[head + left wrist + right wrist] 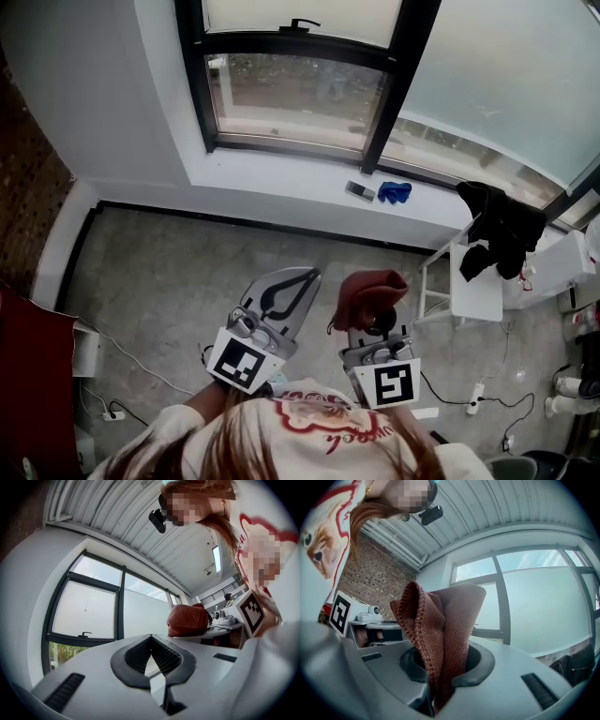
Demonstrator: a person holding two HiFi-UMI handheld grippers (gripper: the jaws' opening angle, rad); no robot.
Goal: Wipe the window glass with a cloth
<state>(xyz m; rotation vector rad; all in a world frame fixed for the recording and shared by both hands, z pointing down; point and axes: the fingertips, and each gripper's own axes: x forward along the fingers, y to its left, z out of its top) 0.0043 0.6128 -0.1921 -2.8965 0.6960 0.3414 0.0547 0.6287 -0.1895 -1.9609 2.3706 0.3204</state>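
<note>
The window (298, 90) with black frames is ahead, above a white sill (272, 178). It also shows in the left gripper view as window (89, 609) and in the right gripper view as window (543, 606). My right gripper (376, 317) is shut on a bunched reddish-brown cloth (370, 292), held over the floor well short of the glass. In its own view the cloth (440, 620) stands up from between the jaws of the right gripper (443, 677). My left gripper (306, 276) hangs beside it, shut and empty, and its pads (136, 656) meet at the tip.
On the sill lie a blue cloth (395, 192) and a small grey device (360, 191). A black garment (502, 225) drapes over a white table (473, 291) at the right. Cables and a power strip (474, 394) lie on the floor. A brick wall (28, 187) is at the left.
</note>
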